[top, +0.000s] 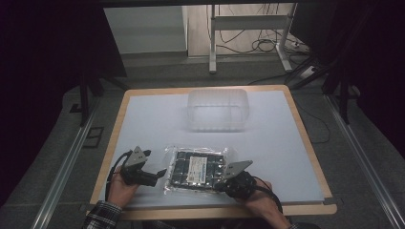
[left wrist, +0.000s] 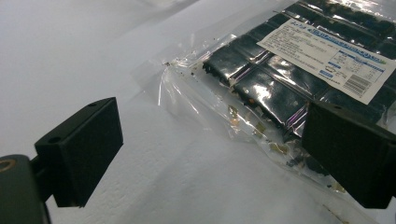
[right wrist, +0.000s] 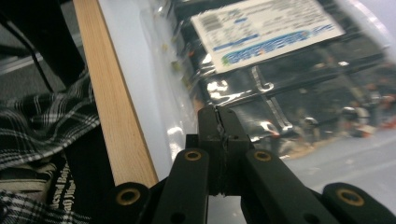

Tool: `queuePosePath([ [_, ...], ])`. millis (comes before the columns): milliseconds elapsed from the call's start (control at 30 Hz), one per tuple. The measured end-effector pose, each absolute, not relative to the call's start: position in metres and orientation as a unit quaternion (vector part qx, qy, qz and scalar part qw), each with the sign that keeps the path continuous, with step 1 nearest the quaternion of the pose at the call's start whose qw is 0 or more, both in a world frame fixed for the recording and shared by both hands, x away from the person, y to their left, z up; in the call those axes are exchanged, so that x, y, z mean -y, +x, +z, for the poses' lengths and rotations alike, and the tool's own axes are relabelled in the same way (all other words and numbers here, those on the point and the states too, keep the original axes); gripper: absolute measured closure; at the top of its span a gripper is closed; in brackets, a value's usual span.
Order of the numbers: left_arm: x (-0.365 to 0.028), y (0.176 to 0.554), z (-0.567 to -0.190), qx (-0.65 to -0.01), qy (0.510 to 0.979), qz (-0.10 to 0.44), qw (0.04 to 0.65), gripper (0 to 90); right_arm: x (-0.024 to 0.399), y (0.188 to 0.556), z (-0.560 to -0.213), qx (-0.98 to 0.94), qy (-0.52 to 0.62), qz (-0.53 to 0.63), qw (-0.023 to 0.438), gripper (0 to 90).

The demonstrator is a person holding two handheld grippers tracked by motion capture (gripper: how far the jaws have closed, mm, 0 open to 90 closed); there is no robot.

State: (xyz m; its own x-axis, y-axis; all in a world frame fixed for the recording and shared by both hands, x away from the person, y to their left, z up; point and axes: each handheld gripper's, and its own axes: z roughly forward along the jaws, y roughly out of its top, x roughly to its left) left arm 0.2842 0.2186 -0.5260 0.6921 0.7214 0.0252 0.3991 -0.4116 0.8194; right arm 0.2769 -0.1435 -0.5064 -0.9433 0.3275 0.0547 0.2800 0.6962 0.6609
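Note:
A clear plastic bag [top: 198,169] of dark glossy blocks with a white printed label lies flat on the white table [top: 153,124], near its front edge. My left gripper [top: 155,164] rests just left of the bag, level with the table. In the left gripper view, that gripper [left wrist: 212,140] is open, and the bag's crinkled corner [left wrist: 261,93] lies ahead between the jaws without touching them. My right gripper [top: 220,183] sits at the bag's near right corner. In the right gripper view, my right gripper [right wrist: 219,123] has its jaws pressed together on the bag's clear edge [right wrist: 280,70].
A clear plastic tub [top: 218,109] stands upside down at the back middle of the table. The table's wooden rim [right wrist: 112,107] runs close beside the right gripper, with a plaid sleeve [right wrist: 42,126] beyond it. Table legs and cables lie on the floor behind.

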Motion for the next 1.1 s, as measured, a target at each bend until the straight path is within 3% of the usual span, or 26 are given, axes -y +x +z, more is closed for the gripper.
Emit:
queuePosePath([
  [333, -0.219, 0.284, -0.526, -0.343, 0.818, 0.195, 0.419, 5.5, 0.137, 0.277, -0.512, -0.927, 0.161, 0.339, 0.029, 89.3],
  [1100, -0.218, 0.284, -0.525, -0.344, 0.819, 0.195, 0.417, 6.1, 0.156, 0.306, -0.512, -0.908, 0.223, 0.345, 0.080, 89.3],
])
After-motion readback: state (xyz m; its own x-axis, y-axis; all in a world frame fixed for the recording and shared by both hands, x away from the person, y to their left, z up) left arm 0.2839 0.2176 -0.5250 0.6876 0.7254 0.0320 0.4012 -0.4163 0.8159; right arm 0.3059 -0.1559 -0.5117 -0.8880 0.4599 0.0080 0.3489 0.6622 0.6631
